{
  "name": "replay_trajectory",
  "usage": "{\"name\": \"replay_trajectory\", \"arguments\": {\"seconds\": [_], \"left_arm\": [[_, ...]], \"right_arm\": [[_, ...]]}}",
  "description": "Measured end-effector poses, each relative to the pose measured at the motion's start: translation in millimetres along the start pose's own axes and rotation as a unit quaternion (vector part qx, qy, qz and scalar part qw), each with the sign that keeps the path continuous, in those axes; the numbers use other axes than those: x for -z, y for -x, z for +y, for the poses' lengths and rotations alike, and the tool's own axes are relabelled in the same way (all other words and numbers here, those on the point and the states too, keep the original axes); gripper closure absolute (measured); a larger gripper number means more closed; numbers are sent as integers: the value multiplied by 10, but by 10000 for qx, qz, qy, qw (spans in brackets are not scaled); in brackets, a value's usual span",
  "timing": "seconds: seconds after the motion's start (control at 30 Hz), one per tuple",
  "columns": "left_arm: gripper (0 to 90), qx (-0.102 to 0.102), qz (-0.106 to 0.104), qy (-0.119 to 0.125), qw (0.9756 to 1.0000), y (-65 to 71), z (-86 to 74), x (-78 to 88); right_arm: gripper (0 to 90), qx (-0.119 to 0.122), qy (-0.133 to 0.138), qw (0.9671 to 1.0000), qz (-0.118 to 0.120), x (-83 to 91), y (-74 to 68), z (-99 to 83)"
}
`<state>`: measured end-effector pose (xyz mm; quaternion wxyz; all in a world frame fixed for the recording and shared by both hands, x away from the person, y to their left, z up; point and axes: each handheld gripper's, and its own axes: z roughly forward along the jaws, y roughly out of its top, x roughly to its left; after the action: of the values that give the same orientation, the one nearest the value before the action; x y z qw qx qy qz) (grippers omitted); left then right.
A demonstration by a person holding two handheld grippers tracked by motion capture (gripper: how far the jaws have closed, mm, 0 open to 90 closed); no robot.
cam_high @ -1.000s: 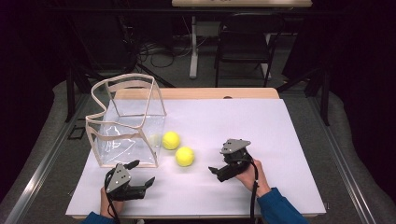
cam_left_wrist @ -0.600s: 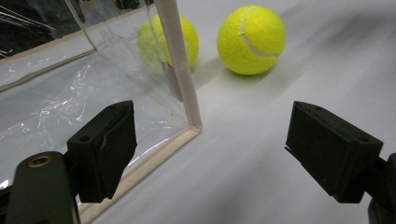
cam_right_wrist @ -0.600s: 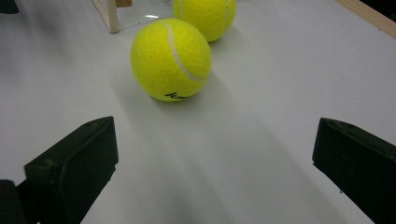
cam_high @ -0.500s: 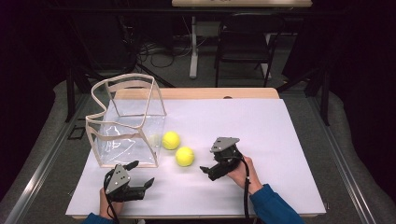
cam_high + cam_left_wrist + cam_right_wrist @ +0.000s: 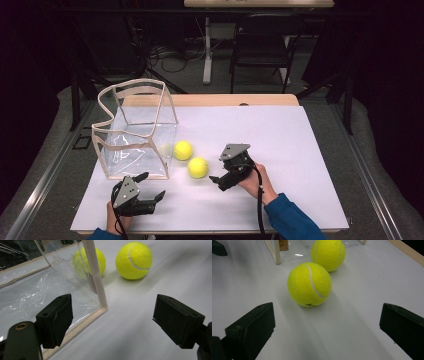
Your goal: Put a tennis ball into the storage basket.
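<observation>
Two yellow tennis balls lie mid-table: the near ball (image 5: pixel 198 167) (image 5: pixel 309 284) and the far ball (image 5: pixel 183 150) (image 5: pixel 328 253), which sits by the corner of a clear bag (image 5: pixel 135 131) with beige trim. My right gripper (image 5: pixel 216 181) (image 5: pixel 324 330) is open, low over the table, just right of the near ball and pointing at it, apart from it. My left gripper (image 5: pixel 151 186) (image 5: pixel 117 322) is open near the front edge, facing the bag's front corner (image 5: pixel 96 277). Both balls show beyond it: the near ball (image 5: pixel 134 260), and the far ball (image 5: pixel 90 261) through the plastic.
The white table top (image 5: pixel 280 140) has free room to the right and behind the balls. The bag stands upright at the left with its mouth up. Dark chairs and cables lie beyond the far wooden edge (image 5: pixel 210 100).
My right gripper has moved left across the table, closing in on the near ball. The left gripper, the balls and the bag have stayed put.
</observation>
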<state>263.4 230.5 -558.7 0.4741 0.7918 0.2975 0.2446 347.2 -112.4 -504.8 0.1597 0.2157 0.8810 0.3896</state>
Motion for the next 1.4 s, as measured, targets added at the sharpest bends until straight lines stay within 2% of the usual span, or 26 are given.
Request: {"name": "replay_trajectory", "arguments": {"seconds": [0.1, 0.17, 0.57, 1.4], "left_arm": [[162, -9, -14, -7, 10000, 1, 1, 0], [162, -8, -41, -8, 10000, 0, 1, 0], [162, -8, -74, -31, 10000, -5, -2, -2], [162, -8, -94, -41, 9999, -9, -4, 4]], "right_arm": [[0, 0, 0, 10000, 0, 0, 0, 0], [0, 82, -61, 9999, 71, -60, 9, 101], [0, 160, -170, 9995, 200, -196, 3, 219], [0, 259, -534, 9970, 497, -473, -63, 330]]}}
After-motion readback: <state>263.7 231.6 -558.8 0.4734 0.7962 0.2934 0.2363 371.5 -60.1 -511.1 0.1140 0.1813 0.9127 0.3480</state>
